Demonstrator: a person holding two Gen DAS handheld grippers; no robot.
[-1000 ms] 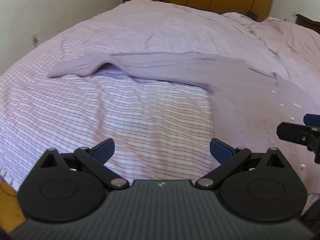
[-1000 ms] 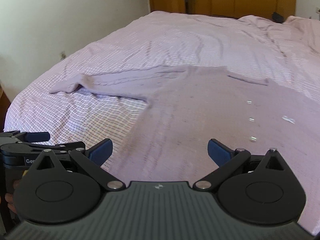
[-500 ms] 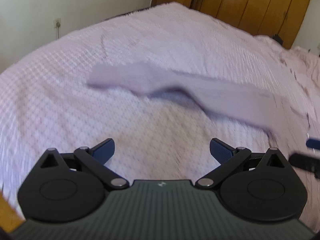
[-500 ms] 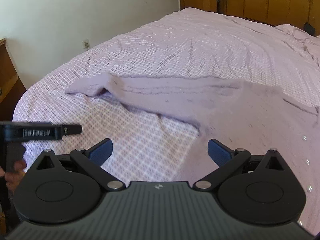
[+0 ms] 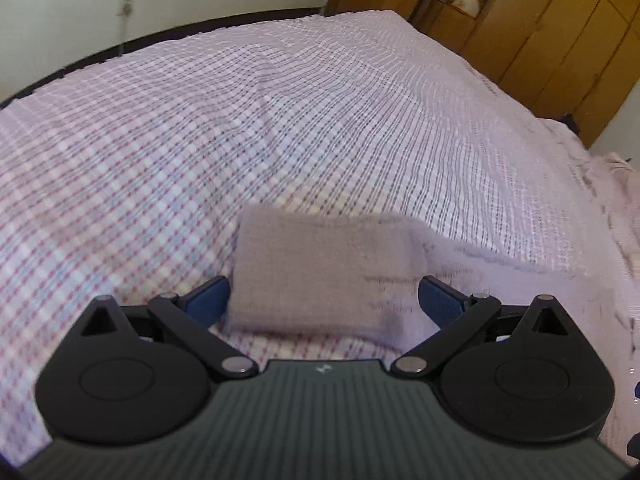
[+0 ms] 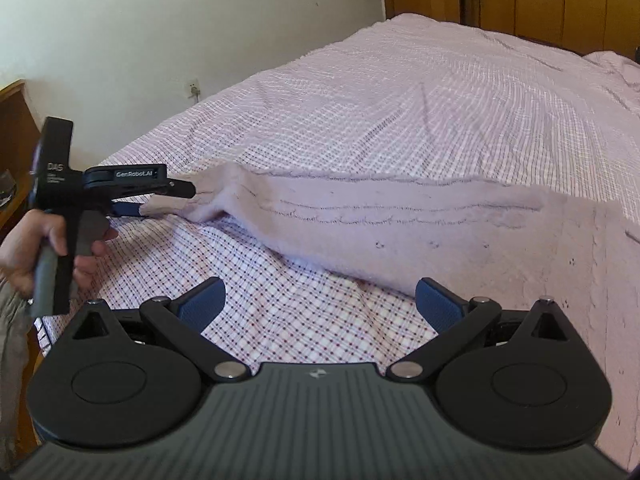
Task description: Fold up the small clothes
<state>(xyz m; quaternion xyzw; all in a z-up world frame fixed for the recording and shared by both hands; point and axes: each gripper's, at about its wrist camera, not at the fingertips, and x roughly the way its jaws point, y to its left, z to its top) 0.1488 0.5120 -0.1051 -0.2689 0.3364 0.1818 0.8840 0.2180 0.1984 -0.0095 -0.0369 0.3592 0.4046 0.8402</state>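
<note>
Left gripper [image 5: 324, 300] now wide open astride the sleeve cuff [image 5: 320, 268], right gripper [image 6: 318, 304] open, empty as before

Your right gripper [image 6: 318, 300] has a ribbed dark-grey body, two round black discs, black linkage arms with silver pivot screws, and textured blue finger pads [image 6: 438, 305]. Your left gripper [image 5: 324, 300] is built the same; seen from the right wrist camera, it carries white "GenRobot.AI" and "DAS" lettering and a grey handle. Your hand [image 6: 44, 250] is bare, with beige fabric below it.
</note>
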